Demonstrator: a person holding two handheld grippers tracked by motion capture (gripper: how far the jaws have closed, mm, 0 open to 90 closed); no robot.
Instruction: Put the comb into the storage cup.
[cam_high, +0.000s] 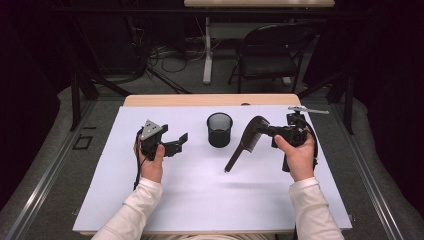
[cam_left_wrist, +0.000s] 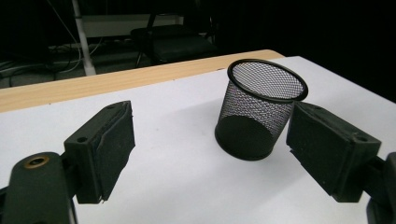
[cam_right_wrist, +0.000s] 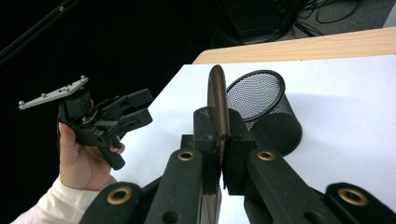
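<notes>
From above the person's side we look forward and down over the whole white table (cam_high: 200, 200), far enough back to take in the floor and a folding chair (cam_high: 272, 52) beyond it. Riding low on the left gripper (cam_left_wrist: 210, 154), we look close along its two jaws across the tabletop at the mesh cup (cam_left_wrist: 261, 109). From the right gripper (cam_right_wrist: 219, 163) we face the same mesh cup from the other side, with the left gripper beyond, so all three views share the cup.

Bright, sharp tabletop; dark surroundings; soft shadows.
</notes>
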